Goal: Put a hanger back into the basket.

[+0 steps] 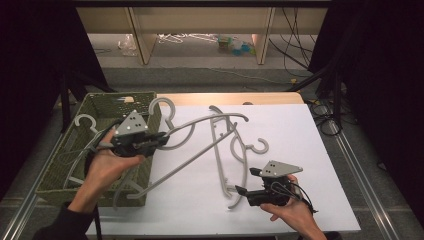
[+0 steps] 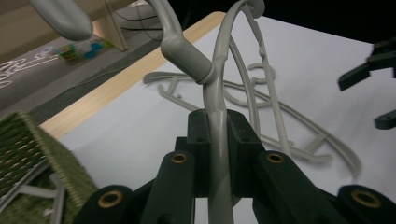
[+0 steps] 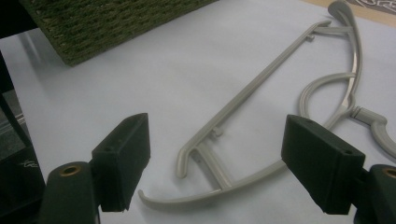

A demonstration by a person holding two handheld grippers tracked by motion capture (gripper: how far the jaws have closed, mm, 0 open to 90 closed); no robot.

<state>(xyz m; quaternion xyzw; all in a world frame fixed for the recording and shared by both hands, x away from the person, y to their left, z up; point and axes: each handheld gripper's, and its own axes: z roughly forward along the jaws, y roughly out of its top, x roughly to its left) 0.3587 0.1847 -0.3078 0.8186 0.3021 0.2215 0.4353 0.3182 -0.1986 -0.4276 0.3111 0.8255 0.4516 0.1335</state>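
My left gripper (image 1: 161,138) is shut on a grey plastic hanger (image 1: 186,166) and holds it off the white table, beside the basket. In the left gripper view the jaws (image 2: 218,135) pinch the hanger's arm (image 2: 217,93) just below the hook's neck. A second grey hanger (image 1: 218,156) lies flat mid-table, its hook (image 1: 260,146) pointing right. My right gripper (image 1: 246,181) stands open, low over the near end of that hanger. In the right gripper view the wide-apart pads (image 3: 123,158) frame the hanger's end (image 3: 219,186) without touching it.
A green woven basket (image 1: 120,95) sits at the table's left with more grey hangers (image 1: 85,121) inside; its wall (image 3: 116,23) appears in the right gripper view. White sheet (image 1: 295,130) covers the table. Cables and wooden legs lie on the floor beyond.
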